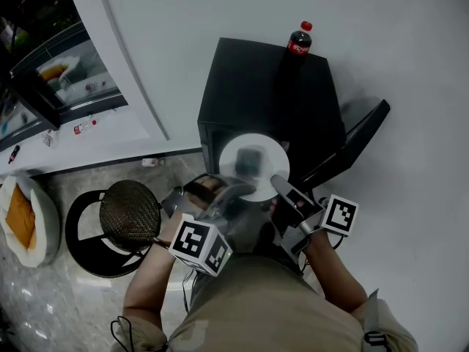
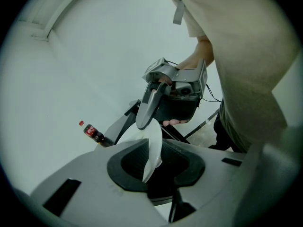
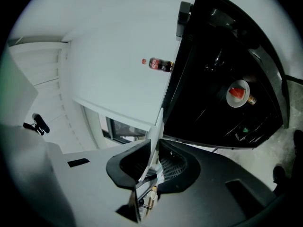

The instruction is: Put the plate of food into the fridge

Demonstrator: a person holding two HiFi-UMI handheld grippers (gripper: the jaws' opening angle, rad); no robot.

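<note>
- The left gripper (image 2: 156, 162) is clamped on the near-left rim of the white plate (image 1: 253, 163), with its forearm reaching forward.
- The plate hangs roughly level between both grippers, just in front of the black mini fridge (image 1: 249, 72). The food on it is only a dark blur.
- The right gripper (image 3: 154, 164) is pinching the near-right rim, and neither hand is clearly nearer the fridge.
- The fridge door (image 1: 352, 141) stands swung out to the right. The opening looks to lie ahead and lower, so the plate likely goes down and forward.

Both forearms reach forward, left hand-held gripper (image 1: 223, 191) and right hand-held gripper (image 1: 282, 185) each clamped on the plate (image 1: 233, 152) rim.
</note>
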